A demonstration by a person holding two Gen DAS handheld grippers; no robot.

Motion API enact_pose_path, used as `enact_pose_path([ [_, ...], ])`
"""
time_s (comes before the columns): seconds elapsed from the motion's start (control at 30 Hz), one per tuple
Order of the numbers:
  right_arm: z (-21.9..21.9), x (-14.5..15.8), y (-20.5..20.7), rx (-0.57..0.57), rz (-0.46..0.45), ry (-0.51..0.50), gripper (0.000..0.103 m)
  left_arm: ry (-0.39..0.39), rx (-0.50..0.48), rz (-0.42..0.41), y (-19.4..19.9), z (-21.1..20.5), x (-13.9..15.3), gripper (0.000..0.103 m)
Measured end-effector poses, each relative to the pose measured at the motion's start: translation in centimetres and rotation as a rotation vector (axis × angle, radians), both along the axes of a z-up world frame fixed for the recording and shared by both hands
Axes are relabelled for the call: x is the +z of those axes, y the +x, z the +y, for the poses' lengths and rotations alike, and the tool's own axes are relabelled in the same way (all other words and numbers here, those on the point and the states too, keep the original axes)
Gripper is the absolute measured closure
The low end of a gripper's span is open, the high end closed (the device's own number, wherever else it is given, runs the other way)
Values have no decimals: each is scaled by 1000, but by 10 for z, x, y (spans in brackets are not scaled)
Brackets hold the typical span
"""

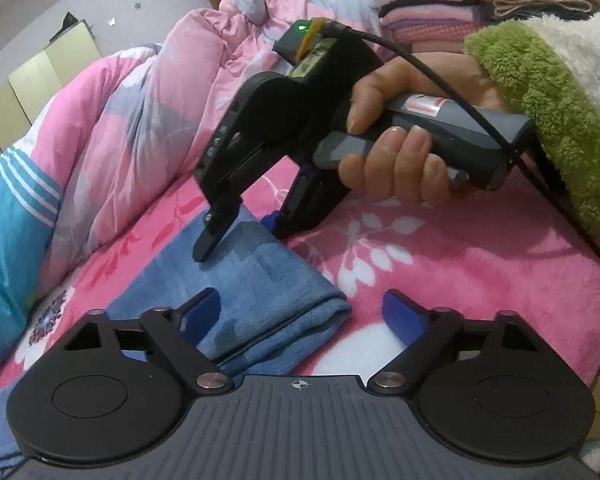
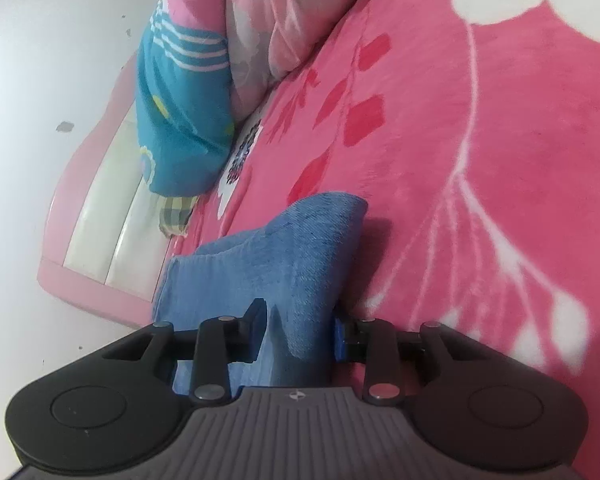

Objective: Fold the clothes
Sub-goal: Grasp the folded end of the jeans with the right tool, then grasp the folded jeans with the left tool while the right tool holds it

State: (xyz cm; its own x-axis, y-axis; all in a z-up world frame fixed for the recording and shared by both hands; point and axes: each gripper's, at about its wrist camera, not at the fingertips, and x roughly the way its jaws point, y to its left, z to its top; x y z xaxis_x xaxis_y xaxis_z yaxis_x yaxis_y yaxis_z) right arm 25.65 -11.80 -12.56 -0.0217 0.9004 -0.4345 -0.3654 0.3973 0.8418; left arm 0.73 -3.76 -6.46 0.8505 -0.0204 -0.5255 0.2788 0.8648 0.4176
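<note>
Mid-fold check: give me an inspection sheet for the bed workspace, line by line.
Surface: pink floral blanket covering the bed.
Job's things: blue towel, folded, one end raised.
Clutter: bunched pink quilt; folded clothes stack at the back.
Grippers: left gripper open, towel edge between its fingers; right gripper shut on the blue towel, held by a hand.
Cables: black cable running from the right gripper over the hand.
Surroundings: pink bed frame, pale floor.

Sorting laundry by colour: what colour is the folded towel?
Blue towel, clearest in the left wrist view.
</note>
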Motion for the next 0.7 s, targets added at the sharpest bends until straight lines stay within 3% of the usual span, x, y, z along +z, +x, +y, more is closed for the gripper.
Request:
enact_pose_path([
  [0.17,1,1,1,27,-16,23,67,-31,35,38,12,1,4,44],
  [0.23,-3,-2,2,16,-2,45,68,-13,32,41,14,-1,3,48],
  [0.3,-6,-4,4,3,8,64,72,12,20,39,14,-5,2,62],
  [0.33,-7,-5,3,-11,2,65,80,28,12,35,13,-7,2,66],
  [0.4,-9,-5,1,-42,-14,66,86,61,10,12,10,-13,2,83],
  [0.53,-18,5,-8,-88,-72,107,94,12,51,-21,6,-14,14,91],
  [0.7,-36,21,-9,-109,-113,186,95,-67,70,-56,7,-19,41,93],
])
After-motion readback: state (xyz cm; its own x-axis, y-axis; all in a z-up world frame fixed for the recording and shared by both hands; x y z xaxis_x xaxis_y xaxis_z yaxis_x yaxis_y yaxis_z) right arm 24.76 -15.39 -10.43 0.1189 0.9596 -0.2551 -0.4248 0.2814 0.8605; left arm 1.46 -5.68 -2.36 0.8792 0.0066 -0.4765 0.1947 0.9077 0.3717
